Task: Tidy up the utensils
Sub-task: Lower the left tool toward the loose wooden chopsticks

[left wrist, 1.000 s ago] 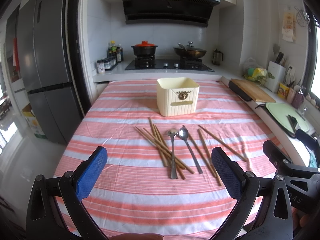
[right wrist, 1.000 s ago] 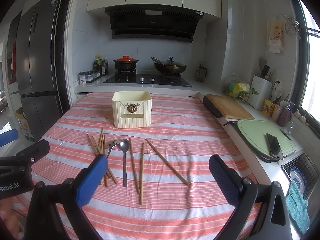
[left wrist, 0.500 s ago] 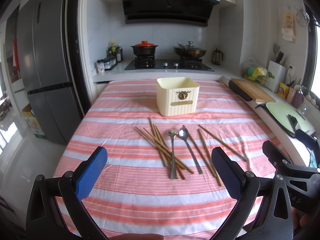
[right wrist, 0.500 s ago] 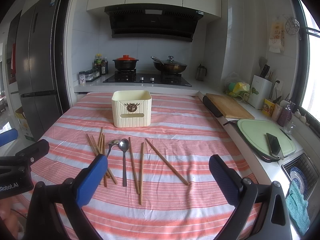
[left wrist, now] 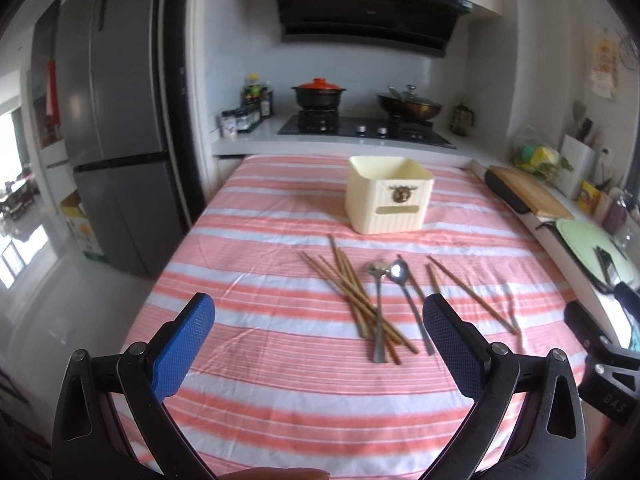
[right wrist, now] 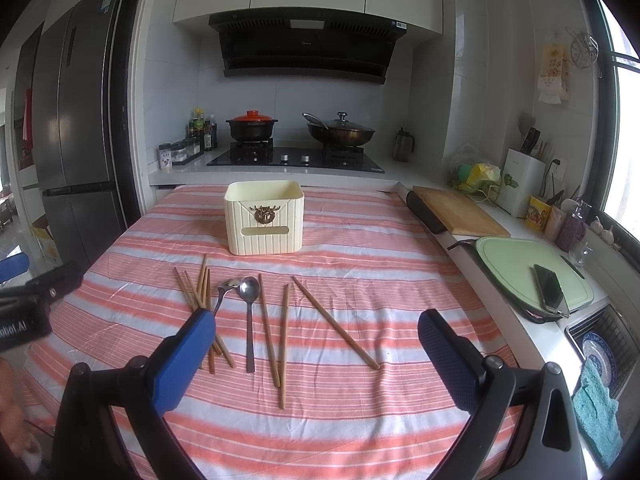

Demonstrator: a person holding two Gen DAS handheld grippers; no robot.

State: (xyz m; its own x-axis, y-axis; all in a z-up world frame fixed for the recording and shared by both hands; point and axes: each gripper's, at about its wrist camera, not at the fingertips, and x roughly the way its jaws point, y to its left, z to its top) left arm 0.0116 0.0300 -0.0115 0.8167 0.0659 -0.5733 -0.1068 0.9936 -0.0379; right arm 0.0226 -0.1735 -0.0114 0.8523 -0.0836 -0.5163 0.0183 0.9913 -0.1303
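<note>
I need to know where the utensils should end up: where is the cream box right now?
In both wrist views the cream box stands upright on the striped tablecloth, at the far end near the stove, just beyond the chopsticks and spoons.

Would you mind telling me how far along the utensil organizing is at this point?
Nothing looks done yet: the cream container shows no utensils inside. Nothing is in hand either; the left tool and right tool are both open, holding nothing. Everything is left: the two spoons and the chopsticks lie on the striped tablecloth.
</note>
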